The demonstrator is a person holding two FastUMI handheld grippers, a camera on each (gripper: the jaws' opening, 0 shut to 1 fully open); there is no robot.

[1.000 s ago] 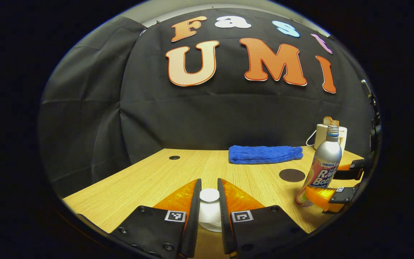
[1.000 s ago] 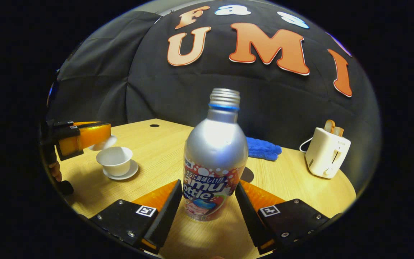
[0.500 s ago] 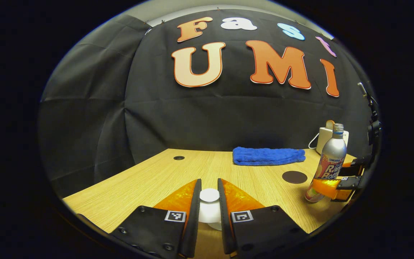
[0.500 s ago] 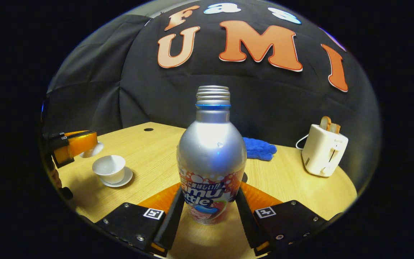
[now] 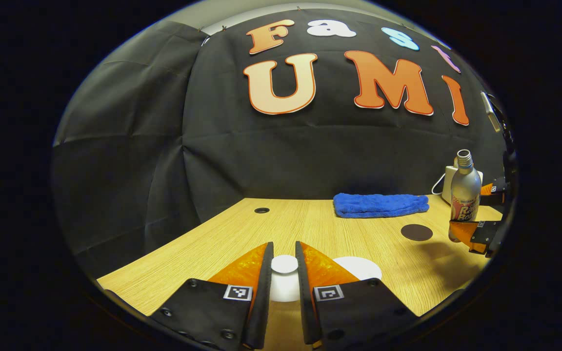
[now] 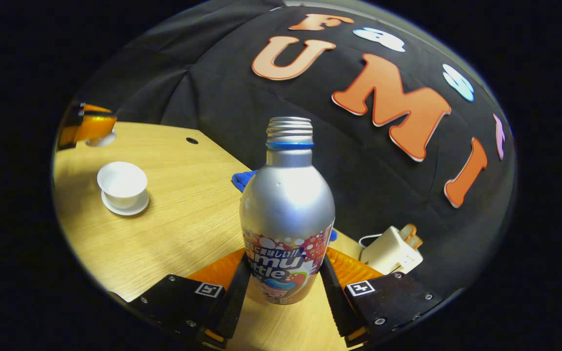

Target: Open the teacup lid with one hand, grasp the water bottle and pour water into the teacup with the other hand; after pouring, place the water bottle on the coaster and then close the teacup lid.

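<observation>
A: The right gripper (image 6: 281,287) is clenching the bottle (image 6: 287,214), which is hanging above the counter (image 6: 173,214) and starting to lean. How should it be going on?

B: Slowly, I think, bringing the open neck over the cup (image 6: 121,183) before tipping more. The left gripper (image 5: 284,278) is pinching the lid's (image 5: 284,264) knob; it is holding the lid well aside of the cup.
</observation>
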